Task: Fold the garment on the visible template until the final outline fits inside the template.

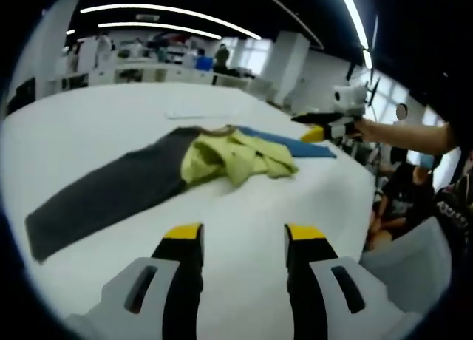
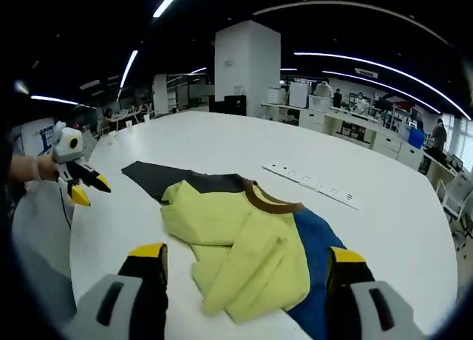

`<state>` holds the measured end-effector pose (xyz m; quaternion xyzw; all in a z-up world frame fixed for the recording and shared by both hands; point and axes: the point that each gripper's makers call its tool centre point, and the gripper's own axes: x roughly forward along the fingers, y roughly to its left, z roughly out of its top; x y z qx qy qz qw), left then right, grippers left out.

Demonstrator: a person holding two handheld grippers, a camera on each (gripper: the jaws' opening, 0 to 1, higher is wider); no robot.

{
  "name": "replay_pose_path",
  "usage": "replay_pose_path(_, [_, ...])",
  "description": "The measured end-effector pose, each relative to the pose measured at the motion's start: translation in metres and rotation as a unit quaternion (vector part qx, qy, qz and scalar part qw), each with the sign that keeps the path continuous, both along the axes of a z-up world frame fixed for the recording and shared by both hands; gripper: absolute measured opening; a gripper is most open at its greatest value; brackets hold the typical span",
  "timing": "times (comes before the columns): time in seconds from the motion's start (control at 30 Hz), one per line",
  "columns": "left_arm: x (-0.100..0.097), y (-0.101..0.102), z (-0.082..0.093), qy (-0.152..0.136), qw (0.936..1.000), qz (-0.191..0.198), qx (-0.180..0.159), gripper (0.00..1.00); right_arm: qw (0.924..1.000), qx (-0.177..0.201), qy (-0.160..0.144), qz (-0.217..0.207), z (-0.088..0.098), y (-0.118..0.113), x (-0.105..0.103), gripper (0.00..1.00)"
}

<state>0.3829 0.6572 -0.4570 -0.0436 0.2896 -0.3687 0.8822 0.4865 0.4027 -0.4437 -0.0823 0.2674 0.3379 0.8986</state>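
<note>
a soft yellow-green knit garment with a brown collar (image 2: 236,233) is seen lying bunched and partly folded near the middle of the round white table (image 2: 222,144), resting across a long dark grey rectangular mat (image 1: 111,188) and a blue flat sheet (image 2: 314,244) that shows beneath its far side; which of the two serves as the template cannot be told for certain. in the left gripper view the same garment (image 1: 236,157) is seen between the grey strip and the blue sheet (image 1: 295,144). a white power strip (image 2: 314,183) is laid on the table beyond it.

the left gripper (image 1: 242,233) is held over bare tabletop, jaws spread wide and empty, well apart from the cloth. the right gripper (image 2: 247,259) is held just short of the garment's near edge, jaws likewise wide with nothing between them.

the fabric is judged light, limp and easily creased; it would be expected to drape and slide over the smooth sheets rather than keep a shape. hold is best taken at edges or corners of the loose yellow layers, a single layer pinched on each side, so that the heap can be spread flat before further folds are made. a pinch through several layers would likely drag the whole bundle.
</note>
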Motion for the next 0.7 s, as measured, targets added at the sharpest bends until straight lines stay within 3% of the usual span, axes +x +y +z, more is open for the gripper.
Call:
replay_pose_path(0.2, [0.013,-0.018,0.008,-0.015,0.9998,-0.007,-0.008,0.45,0.9993,0.019,0.020,-0.025,-0.012,-0.012,-0.022,0.89])
replay_pose_path(0.43, [0.026,-0.031,0.010,-0.026,0.9995,-0.017,0.000,0.43,0.9987,0.010,0.022,-0.044,-0.022,-0.029,-0.036,0.80])
replay_pose_path(0.7, [0.049,-0.047,0.013,-0.043,0.9986,-0.026,0.015,0.41,0.9981,0.014,0.037,-0.047,-0.038,-0.023,-0.051,0.72])
